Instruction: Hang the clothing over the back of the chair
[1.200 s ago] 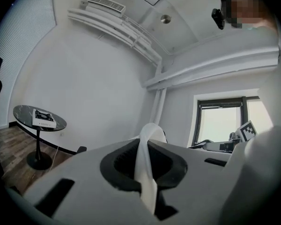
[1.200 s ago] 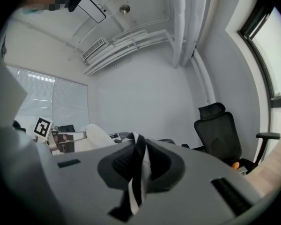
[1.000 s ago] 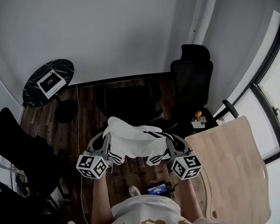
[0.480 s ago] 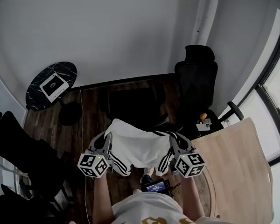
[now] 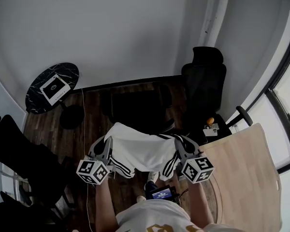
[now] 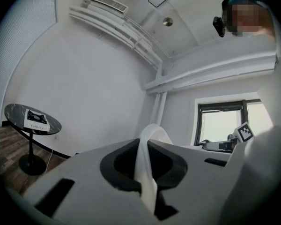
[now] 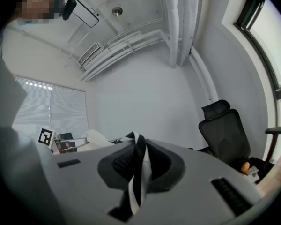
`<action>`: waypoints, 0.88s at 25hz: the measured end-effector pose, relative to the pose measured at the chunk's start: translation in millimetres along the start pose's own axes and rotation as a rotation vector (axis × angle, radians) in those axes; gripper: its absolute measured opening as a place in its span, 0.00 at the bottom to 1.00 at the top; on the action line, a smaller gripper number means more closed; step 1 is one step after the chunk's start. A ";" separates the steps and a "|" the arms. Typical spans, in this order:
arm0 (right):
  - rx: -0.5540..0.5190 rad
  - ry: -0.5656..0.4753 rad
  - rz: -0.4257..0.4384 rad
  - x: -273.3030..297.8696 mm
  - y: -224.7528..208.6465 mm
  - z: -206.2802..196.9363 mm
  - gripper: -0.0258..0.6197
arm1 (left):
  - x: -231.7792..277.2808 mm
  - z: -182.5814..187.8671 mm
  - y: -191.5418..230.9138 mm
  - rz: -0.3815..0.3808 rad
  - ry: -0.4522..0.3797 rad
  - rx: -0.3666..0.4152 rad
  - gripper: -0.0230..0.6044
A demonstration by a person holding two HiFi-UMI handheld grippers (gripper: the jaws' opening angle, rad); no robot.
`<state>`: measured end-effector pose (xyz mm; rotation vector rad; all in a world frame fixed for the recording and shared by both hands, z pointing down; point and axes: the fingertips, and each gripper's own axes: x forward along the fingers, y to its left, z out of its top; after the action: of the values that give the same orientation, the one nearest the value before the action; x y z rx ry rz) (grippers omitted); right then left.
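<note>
- We hold the white clothing [image 5: 144,151] stretched between the two grippers, in front of our body and above the dark wooden floor [image 5: 92,117].
- The left gripper [image 5: 109,144] has the garment's left edge. In the left gripper view its jaws are closed tight on a fold of plain white cloth, which rises up between them.
- The right gripper [image 5: 179,145] has the right edge, where black stripes run along the fabric. In the right gripper view a black-and-white striped strip is nipped between its closed jaws.
- Both grippers point level and away from us, side by side at about the same height.
- The cloth sags a little in the middle, and a striped end hangs down beside each gripper.
- A dark chair [image 5: 137,105] stands just beyond the clothing, directly ahead of us. In the head view the far edge of the cloth meets the chair's near side, but we cannot tell whether they touch.
- A second black office chair [image 5: 203,81], with a headrest, stands further right, near the wall.
- A round black table [image 5: 50,86] stands well to the left, with a white item [image 5: 54,87] lying on it.
- A light wooden tabletop [image 5: 244,173] fills the lower right, just beside the right gripper.
</note>
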<state>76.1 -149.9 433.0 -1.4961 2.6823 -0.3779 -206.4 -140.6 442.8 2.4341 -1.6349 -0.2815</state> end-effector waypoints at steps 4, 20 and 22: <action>0.041 -0.042 0.022 5.4 5.6 17.2 0.07 | -0.1 13.2 2.9 -0.014 -0.039 -0.029 0.09; -0.021 -0.160 0.017 47.9 -3.1 88.6 0.07 | 39.5 71.1 6.1 -0.042 -0.073 0.042 0.09; -0.027 -0.180 0.017 56.6 -4.1 100.1 0.07 | 47.5 81.7 8.1 -0.049 -0.078 0.047 0.09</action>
<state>65.3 -218.6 341.4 -1.4377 2.5680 -0.1957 -217.5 -192.2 364.0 2.5309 -1.6322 -0.3537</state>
